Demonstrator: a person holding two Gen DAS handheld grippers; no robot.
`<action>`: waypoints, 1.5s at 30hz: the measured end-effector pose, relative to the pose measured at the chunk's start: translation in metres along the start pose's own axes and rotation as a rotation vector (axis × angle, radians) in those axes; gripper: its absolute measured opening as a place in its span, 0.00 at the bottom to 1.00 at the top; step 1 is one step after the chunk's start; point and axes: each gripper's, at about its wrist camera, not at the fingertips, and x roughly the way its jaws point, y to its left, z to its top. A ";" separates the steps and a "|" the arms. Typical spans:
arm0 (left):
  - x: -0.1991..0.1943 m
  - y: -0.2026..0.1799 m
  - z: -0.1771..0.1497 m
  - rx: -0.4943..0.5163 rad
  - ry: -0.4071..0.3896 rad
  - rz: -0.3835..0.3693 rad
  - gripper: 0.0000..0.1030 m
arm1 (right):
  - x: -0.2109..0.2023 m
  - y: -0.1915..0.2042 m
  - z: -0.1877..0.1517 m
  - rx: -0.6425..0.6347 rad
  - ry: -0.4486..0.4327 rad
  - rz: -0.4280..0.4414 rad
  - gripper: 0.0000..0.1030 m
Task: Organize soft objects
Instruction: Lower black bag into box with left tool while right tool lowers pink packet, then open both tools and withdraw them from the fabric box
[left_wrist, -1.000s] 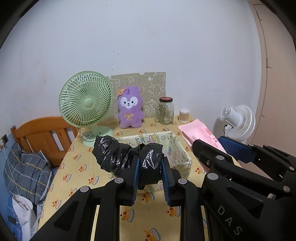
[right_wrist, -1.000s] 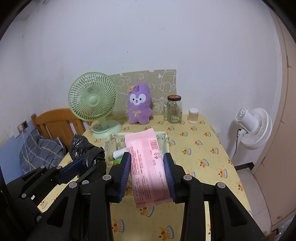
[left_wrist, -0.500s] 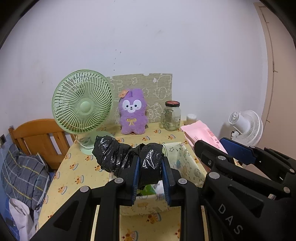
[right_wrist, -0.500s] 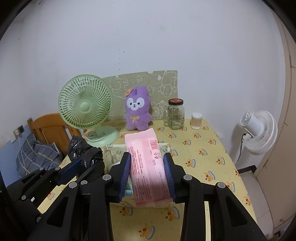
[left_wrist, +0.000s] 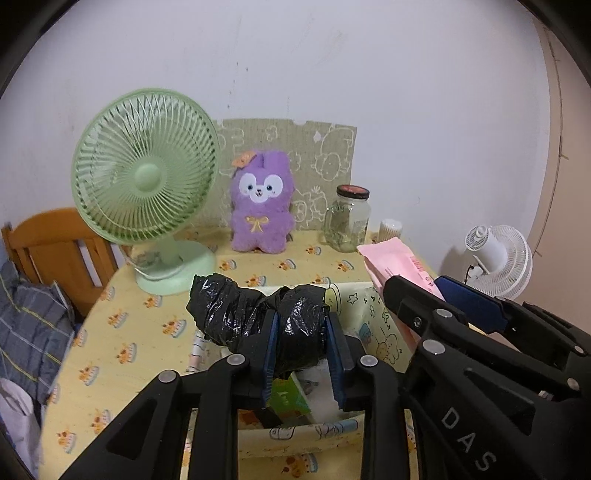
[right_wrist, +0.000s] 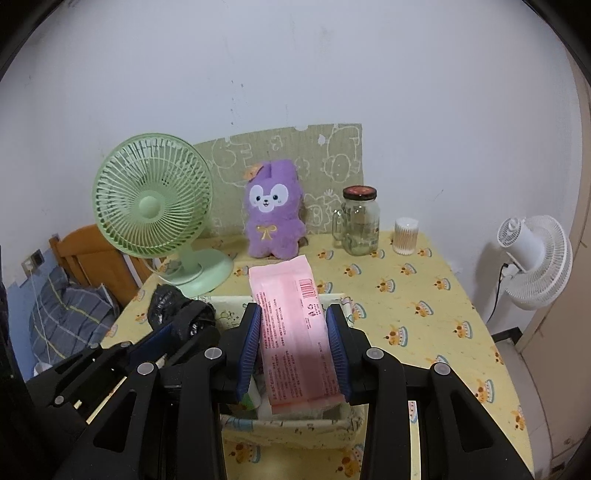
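My left gripper (left_wrist: 300, 328) is shut on a crumpled black plastic bag (left_wrist: 236, 312) and holds it over the near left part of a cream fabric basket (left_wrist: 369, 317). My right gripper (right_wrist: 293, 325) is shut on a flat pink soft pack (right_wrist: 291, 325) above the same basket (right_wrist: 295, 424). The pack also shows in the left wrist view (left_wrist: 391, 262), and the black bag in the right wrist view (right_wrist: 166, 306). Small items lie inside the basket, among them a green box (left_wrist: 286, 397).
On the yellow tablecloth (right_wrist: 424, 295) stand a green desk fan (left_wrist: 147, 184), a purple plush rabbit (left_wrist: 262, 206), a glass jar (left_wrist: 349, 218) and a cup of cotton swabs (right_wrist: 405, 236). A wooden chair (left_wrist: 55, 243) is at the left, a white fan (right_wrist: 532, 258) at the right.
Both grippers have moved forward over the table with their loads, so the basket now lies directly beneath them and the fan and plush appear nearer.
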 end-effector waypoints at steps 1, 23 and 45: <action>0.005 0.001 -0.002 -0.001 0.011 -0.001 0.27 | 0.003 0.000 -0.001 -0.002 0.003 -0.002 0.38; 0.028 0.017 0.007 0.036 0.080 0.062 0.68 | 0.042 0.007 0.000 -0.006 0.043 0.042 0.38; 0.055 0.021 0.000 0.010 0.104 0.082 0.89 | 0.070 0.004 -0.001 -0.026 0.052 -0.003 0.83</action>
